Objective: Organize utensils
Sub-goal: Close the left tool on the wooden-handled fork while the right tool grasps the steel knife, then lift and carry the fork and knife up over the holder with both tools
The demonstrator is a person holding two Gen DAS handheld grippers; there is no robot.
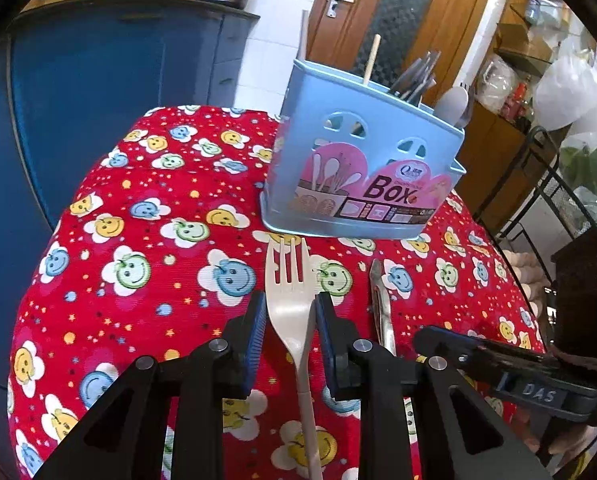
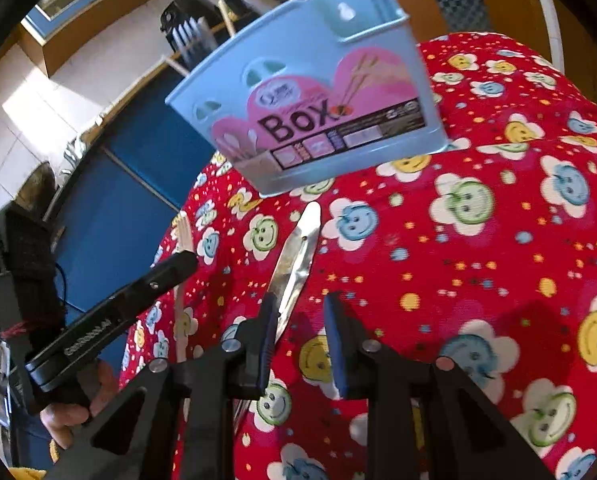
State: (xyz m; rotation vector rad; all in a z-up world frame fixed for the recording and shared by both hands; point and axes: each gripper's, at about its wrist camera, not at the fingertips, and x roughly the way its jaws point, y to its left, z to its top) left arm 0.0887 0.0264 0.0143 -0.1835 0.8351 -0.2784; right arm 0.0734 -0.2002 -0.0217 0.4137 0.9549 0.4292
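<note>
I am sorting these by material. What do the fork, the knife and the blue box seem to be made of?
Fork: probably plastic, matte cream, dull with no glint.
Knife: looks like metal, polished, with bright mirror-like reflections along the blade.
Blue box: apparently moulded plastic, smooth, slightly glossy, with cut-out holes and a printed pink label.

Both grippers tilt downward, side by side. The left gripper (image 1: pixel 290 312) has its fingers (image 1: pixel 258 320) closed against a fork's neck. The right gripper (image 2: pixel 300 316) shows a gap between its fingers (image 2: pixel 268 320), the left one against a metal blade.
</note>
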